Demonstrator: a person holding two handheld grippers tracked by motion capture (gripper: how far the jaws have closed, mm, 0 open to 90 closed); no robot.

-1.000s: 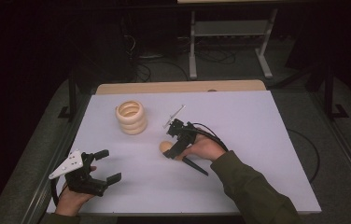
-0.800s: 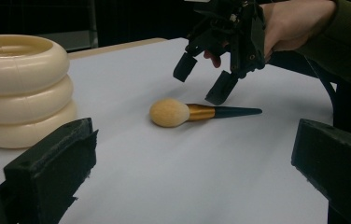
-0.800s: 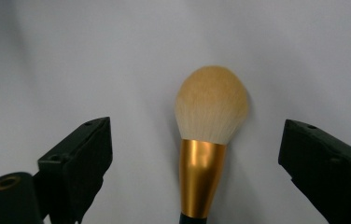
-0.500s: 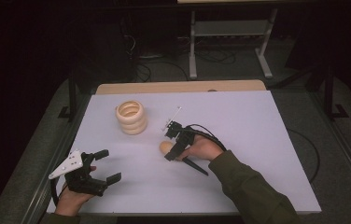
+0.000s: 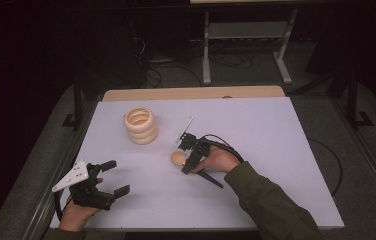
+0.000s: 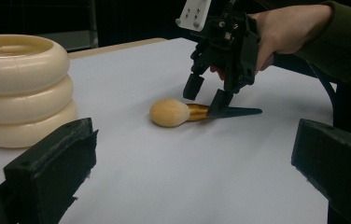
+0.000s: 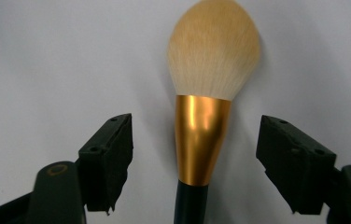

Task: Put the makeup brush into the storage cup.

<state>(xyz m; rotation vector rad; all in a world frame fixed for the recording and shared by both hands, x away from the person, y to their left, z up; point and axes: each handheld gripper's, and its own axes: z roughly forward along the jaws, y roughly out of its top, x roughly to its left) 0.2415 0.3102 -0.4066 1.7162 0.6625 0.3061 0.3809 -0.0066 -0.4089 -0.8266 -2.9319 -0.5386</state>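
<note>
Makeup brush (image 7: 201,140), tan bristles, gold ferrule, dark handle, lies flat mid-table

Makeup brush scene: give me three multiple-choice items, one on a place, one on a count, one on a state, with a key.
1. Where does the makeup brush lie?
A. inside the rings
B. flat on the white table
C. on the floor

2. How many rings are in the cream ring stack?
A. two
B. three
C. five

3. How does the right gripper stand?
A. jaws straddling the brush, not touching
B. clamped on a ring
C. lifting the brush

Key: B, it rests on the table; B, three tiers show; A, gaps show beside the gold ferrule.
</note>
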